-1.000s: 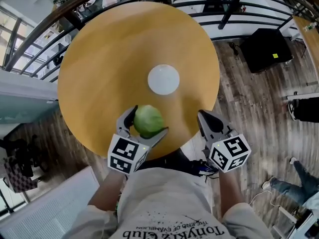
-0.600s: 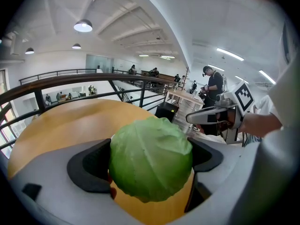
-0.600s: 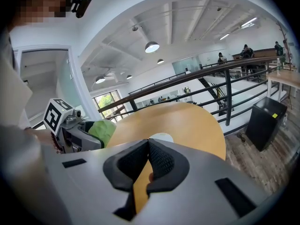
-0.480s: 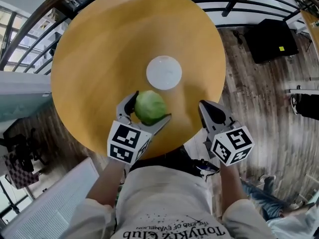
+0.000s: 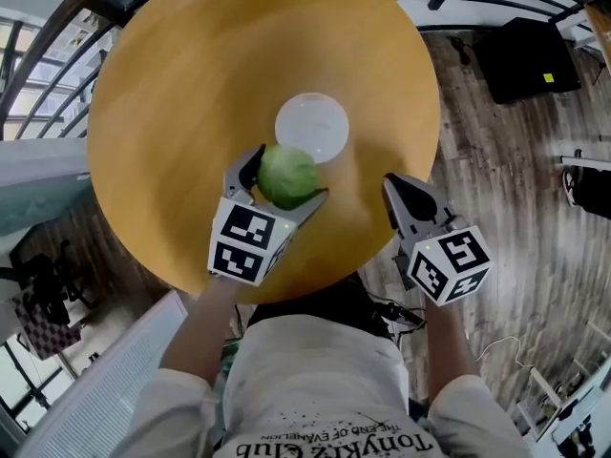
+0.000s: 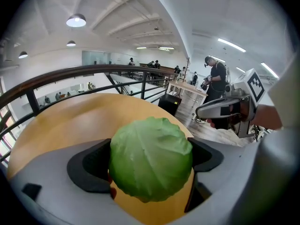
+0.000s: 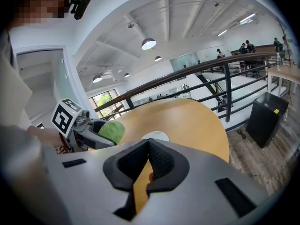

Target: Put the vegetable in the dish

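So the left gripper [image 6: 150,161] has its 2 jaws clamped on the cabbage [image 5: 287,176], 1 pad pressing each side of the green ball. It's held over the round wooden table [image 5: 181,93]. The white dish [image 5: 315,122] sits right ahead of that gripper's tips, and from the head view the cabbage overlaps the dish's near rim, can't tell if it touches. The right gripper [image 7: 147,149] is off to the right of the left one by the table's edge, jaws pressed together with nothing between them
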A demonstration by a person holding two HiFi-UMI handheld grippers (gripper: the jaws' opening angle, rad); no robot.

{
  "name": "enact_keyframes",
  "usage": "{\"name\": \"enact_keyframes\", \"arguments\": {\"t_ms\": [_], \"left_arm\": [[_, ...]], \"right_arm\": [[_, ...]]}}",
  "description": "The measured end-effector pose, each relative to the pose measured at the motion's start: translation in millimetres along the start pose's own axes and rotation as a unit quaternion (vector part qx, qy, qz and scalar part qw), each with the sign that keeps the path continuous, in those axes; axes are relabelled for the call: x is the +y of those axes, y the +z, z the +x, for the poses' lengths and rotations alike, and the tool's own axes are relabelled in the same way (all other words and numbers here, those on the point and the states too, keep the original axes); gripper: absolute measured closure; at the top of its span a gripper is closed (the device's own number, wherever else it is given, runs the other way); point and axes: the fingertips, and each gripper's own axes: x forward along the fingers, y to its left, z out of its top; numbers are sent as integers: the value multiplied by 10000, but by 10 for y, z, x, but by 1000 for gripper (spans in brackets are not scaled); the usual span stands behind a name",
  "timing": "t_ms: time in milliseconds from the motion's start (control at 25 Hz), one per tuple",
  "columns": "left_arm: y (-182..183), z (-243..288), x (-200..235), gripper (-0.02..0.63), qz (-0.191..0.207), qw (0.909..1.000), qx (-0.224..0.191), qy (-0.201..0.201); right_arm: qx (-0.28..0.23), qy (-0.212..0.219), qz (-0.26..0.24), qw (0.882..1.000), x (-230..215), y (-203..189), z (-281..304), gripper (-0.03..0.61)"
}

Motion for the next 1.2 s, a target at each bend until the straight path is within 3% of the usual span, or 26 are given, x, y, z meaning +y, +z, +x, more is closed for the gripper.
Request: {"name": "enact_keyframes", "arguments": {"t_ms": [1200], "left_arm": [[-123, 1148, 545, 117, 756, 9911, 1095, -14]], "right_arm": [[12, 18, 195, 9998, -262, 12, 563, 557]]}}
